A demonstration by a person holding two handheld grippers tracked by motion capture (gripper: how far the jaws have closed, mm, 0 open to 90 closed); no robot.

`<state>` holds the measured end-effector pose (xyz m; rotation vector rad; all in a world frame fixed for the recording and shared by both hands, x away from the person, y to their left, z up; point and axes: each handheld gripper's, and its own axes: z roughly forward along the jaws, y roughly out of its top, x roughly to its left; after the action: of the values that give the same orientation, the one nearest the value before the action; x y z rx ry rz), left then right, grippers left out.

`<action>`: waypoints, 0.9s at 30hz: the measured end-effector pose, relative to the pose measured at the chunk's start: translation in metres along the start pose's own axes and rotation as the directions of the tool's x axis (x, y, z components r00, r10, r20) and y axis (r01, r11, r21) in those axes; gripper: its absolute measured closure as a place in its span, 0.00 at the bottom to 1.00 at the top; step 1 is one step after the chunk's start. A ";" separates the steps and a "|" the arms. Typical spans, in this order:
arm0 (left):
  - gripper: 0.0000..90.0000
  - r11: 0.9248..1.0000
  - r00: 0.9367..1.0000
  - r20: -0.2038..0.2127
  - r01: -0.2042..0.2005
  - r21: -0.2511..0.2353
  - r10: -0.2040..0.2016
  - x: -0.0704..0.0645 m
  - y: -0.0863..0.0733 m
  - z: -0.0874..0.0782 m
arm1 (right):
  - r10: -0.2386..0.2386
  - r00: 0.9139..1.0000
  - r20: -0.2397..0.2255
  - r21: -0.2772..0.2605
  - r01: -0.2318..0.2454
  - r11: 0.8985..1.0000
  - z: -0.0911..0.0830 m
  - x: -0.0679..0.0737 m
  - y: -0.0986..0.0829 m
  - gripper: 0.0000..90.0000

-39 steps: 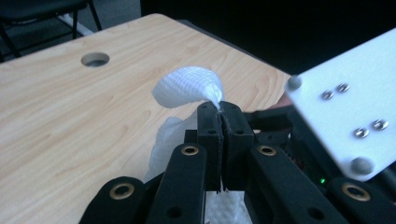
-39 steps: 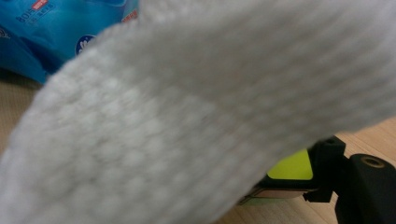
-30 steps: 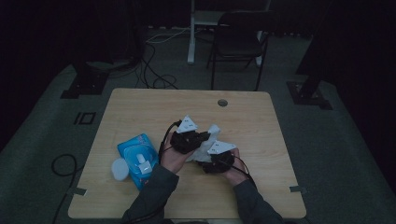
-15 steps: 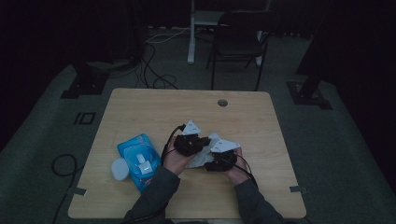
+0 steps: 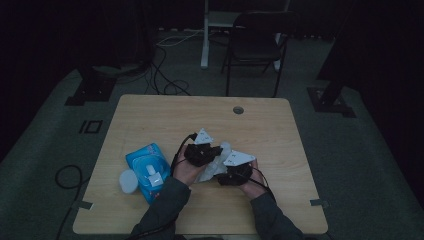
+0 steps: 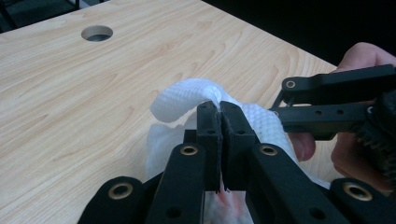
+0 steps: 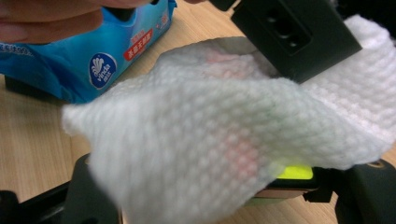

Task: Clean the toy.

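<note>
A white wet wipe (image 5: 226,149) hangs bunched between the two grippers near the table's front middle. My left gripper (image 6: 219,114) is shut on a raised fold of the wipe (image 6: 182,100); in the high view the left gripper (image 5: 202,152) sits just left of the right gripper (image 5: 234,172). In the left gripper view the right gripper (image 6: 327,100) lies sideways against the wipe's right edge. In the right gripper view the wipe (image 7: 210,121) drapes over that gripper's own jaws and hides them. The left gripper's black body (image 7: 294,32) presses on the wipe from above.
A blue pack of wipes (image 5: 147,170) lies on the wooden table (image 5: 270,125) left of the hands, a round white lid (image 5: 128,181) beside it. The pack (image 7: 93,51) is close behind the wipe. A cable hole (image 5: 238,109) is near the far edge. A chair (image 5: 257,45) stands beyond.
The left gripper has come slightly nearer the person and closer to the right gripper, and the wipe is more bunched between them. The pack has not moved.
</note>
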<state>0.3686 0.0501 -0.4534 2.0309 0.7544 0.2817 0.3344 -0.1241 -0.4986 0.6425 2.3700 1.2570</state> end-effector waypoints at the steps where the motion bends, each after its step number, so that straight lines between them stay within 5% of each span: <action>1: 0.98 1.000 1.000 0.002 -0.001 0.002 0.001 0.001 0.000 0.000 | -0.006 1.000 0.001 -0.001 0.006 1.000 0.000 0.001 0.000 0.38; 7: 0.98 1.000 1.000 0.018 0.001 -0.004 0.000 0.005 0.003 -0.006 | -0.097 0.994 0.043 -0.006 0.097 0.995 -0.002 0.010 0.003 0.38; 14: 0.98 0.999 0.999 0.039 -0.026 0.023 0.025 0.008 0.007 -0.009 | -0.228 0.962 0.150 0.018 0.228 0.974 -0.002 0.024 0.006 0.38; 20: 0.98 0.998 0.998 0.056 -0.038 0.045 0.035 0.011 0.008 -0.008 | -0.377 0.892 0.249 0.076 0.370 0.926 0.001 0.040 0.007 0.38; 23: 0.98 0.998 0.997 0.062 -0.041 0.056 0.038 0.011 0.007 -0.007 | -0.442 0.850 0.289 0.102 0.431 0.896 0.002 0.046 0.007 0.38; 27: 0.98 0.996 0.997 0.072 -0.043 0.073 0.037 0.013 0.007 -0.005 | -0.490 0.812 0.316 0.127 0.476 0.870 0.004 0.052 0.006 0.38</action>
<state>0.3793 0.0588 -0.4465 2.1171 0.6902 0.2062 0.2951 -0.0898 -0.5015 0.2093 2.0849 0.7985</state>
